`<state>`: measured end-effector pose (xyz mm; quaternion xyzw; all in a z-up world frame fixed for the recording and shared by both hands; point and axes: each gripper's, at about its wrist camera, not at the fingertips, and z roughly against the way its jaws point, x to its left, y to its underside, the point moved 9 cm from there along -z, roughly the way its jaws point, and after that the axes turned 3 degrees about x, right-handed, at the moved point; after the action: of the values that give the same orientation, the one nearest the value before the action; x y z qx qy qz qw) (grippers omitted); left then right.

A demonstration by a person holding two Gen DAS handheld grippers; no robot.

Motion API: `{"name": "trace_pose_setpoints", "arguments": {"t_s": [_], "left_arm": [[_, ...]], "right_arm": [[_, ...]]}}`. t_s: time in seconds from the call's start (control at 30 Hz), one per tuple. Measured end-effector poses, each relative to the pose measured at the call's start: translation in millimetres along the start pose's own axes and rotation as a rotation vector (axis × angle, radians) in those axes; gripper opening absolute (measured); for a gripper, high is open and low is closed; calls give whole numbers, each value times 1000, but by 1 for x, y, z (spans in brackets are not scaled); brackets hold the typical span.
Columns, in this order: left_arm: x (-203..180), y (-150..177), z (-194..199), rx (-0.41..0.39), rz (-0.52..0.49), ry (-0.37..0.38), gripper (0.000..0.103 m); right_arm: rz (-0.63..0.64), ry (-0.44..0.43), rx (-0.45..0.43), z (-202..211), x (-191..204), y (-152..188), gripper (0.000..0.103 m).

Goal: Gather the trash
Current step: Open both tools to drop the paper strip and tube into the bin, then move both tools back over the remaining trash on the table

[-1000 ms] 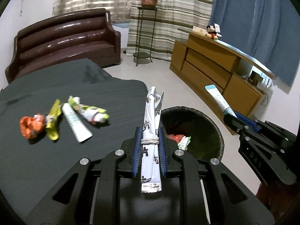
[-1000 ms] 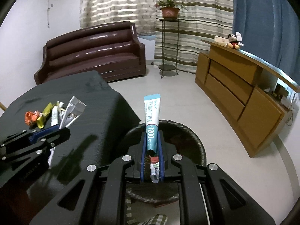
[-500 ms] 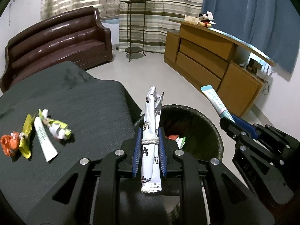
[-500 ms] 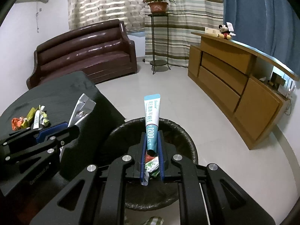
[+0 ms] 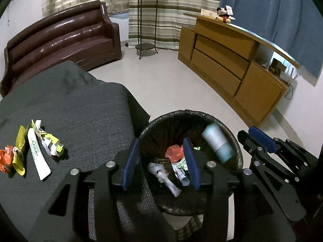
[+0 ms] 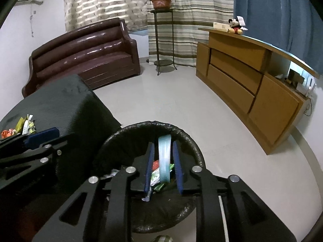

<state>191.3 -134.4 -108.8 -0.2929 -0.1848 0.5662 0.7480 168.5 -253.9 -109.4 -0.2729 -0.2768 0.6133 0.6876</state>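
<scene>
1. Change since the earlier frame: the left hand-held gripper [image 5: 161,162] clamped a rolled white wrapper and the right hand-held gripper [image 6: 163,168] clamped a teal-and-white tube; both sets of jaws have just been opening; the left jaws now stand moderately apart with nothing between them, and the rolled white wrapper [image 5: 164,178] lies in the trash bin [image 5: 230,129] below them.
2. The teal-and-white tube [image 6: 164,157] appears blurred between the right jaws, which stand narrowly apart; the pads no longer seem to press it; in the left view it shows just inside the bin's far wall, right of the left jaws, apparently dropping.
3. Both grippers hang over the bin mouth; the bin stands on the floor against the edge of the dark-clothed tabletop [image 5: 80,109].
4. Remaining trash, well to the left of the left gripper on the tabletop: an orange wrapper [image 5: 6,158], a yellow wrapper [image 5: 19,153], a white tube [image 5: 37,153] and a crumpled green-and-white wrapper [image 5: 50,143].
5. Risk: the tube may catch on a pad or strike the rim and fall to the floor, since the gap is narrow.
6. Risk: the two grippers sit close together; withdrawing both at once could knock them together or tip the bin.
7. Writing: green print runs along the white tube but is too small to read; the falling tube's label is blurred.
</scene>
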Motion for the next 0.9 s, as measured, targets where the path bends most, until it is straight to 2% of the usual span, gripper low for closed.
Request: {"name": "trace_pose_setpoints", "arguments": {"t_s": [0.27, 0.37, 0.53, 0.7, 0.9], "left_arm": [[0, -1, 2, -6, 11, 0, 53], [0, -2, 3, -8, 12, 0, 53], [2, -4, 7, -21, 14, 2, 54], [8, -3, 16, -37, 28, -1, 60], [27, 1, 30, -59, 35, -31, 61]], "right_arm": [[-13, 4, -4, 5, -1, 2, 26], [-13, 7, -7, 5, -3, 0, 30], [-14, 9, -9, 7, -6, -1, 31], [-19, 2, -10, 7, -6, -1, 37], [-14, -22, -9, 12, 4, -4, 41]]}}
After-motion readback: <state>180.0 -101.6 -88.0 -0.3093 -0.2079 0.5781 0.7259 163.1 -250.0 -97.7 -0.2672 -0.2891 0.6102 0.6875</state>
